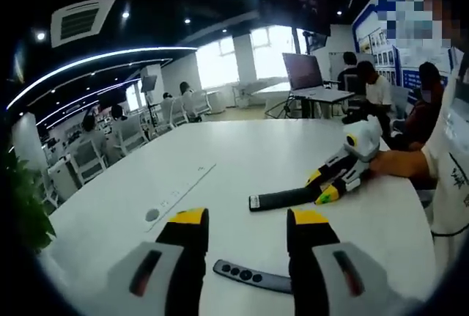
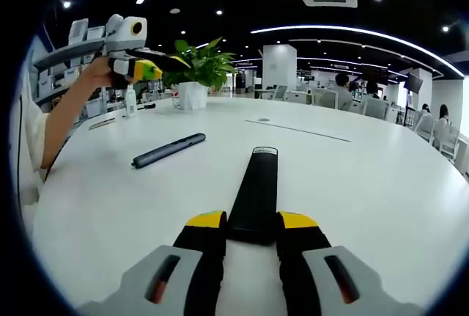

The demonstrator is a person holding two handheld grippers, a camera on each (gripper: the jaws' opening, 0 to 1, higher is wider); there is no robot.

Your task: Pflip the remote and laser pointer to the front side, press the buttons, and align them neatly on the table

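A black remote [image 2: 255, 188] lies flat on the white table [image 2: 381, 191], plain face up, and my right gripper [image 2: 253, 221] is shut on its near end. In the left gripper view the same remote [image 1: 282, 199] reaches left from the right gripper [image 1: 322, 186]. A dark laser pointer [image 1: 253, 276] lies on the table with its buttons facing up, just below and between the jaws of my left gripper [image 1: 249, 219], which is open and holds nothing. In the right gripper view the pointer [image 2: 168, 149] lies left of the remote, and the left gripper [image 2: 146, 70] is held high by a hand.
A potted plant [image 2: 196, 74] and a small bottle [image 2: 130, 100] stand at the table's far edge. A recessed socket strip [image 1: 183, 188] runs along the table's middle. Office chairs [image 1: 88, 158] and seated people [image 1: 377, 89] ring the table. A person's arm [image 2: 58, 125] crosses the left side.
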